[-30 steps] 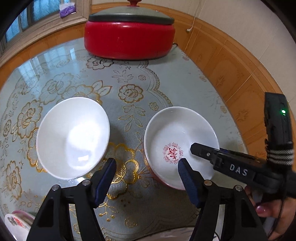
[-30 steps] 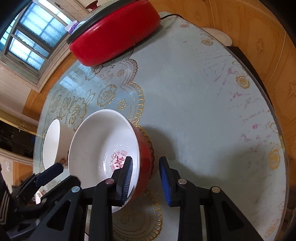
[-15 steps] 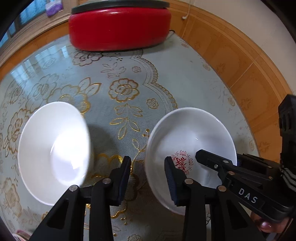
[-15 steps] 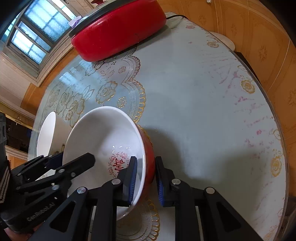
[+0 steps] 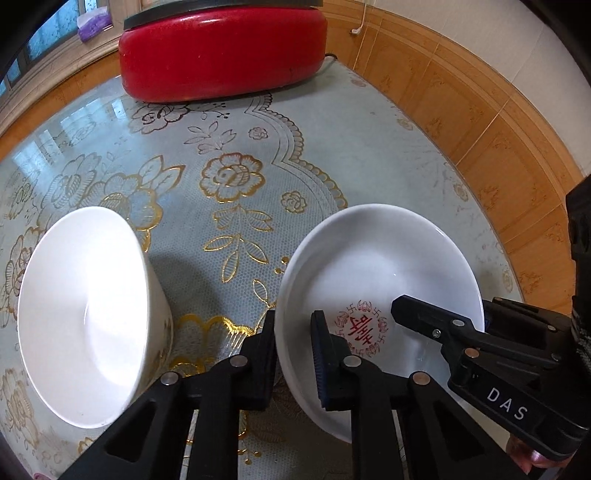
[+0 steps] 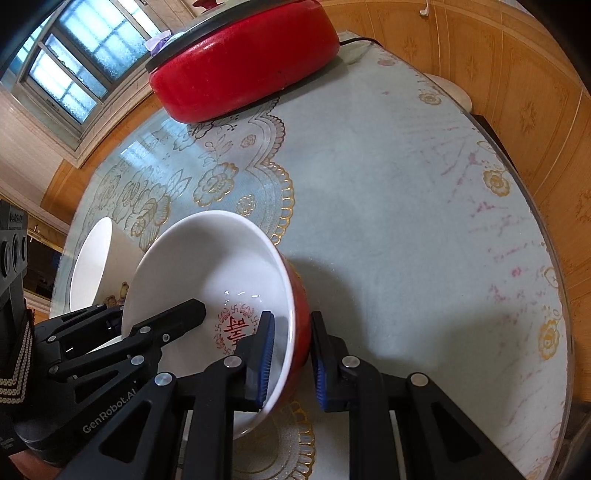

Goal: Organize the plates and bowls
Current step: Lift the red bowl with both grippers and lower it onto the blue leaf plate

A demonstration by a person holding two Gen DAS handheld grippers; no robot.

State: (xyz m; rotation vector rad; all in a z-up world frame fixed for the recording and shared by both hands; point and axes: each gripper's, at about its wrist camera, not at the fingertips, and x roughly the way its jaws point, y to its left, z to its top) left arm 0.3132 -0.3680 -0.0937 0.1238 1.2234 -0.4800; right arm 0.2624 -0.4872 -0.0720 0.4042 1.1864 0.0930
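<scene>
On the desk (image 5: pixel 369 155), with the left tool (image 5: pixel 293 354) and right tool (image 6: pixel 291 354) both clamped on the red bowl's (image 6: pixel 221 273) opposite rims, lift evenly, clear of the white bowl (image 5: pixel 85 295).

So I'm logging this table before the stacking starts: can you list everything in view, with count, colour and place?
Red-sided bowl: one, white inside with a red emblem, near table edge, both tools on its rim.
White bowl: one, plain white inside, left of the red-sided bowl, apart from it.
Electric pot: one, red with dark lid, far side of the table.
Table: one, glass top over pale blue cloth with gold flowers.
Window: one, frosted panes, behind the pot.
Purple packet: one, on the window sill.
Left tool: black, closed on the bowl's left rim.
Right tool: black, blue pads, closed on the right rim.
</scene>
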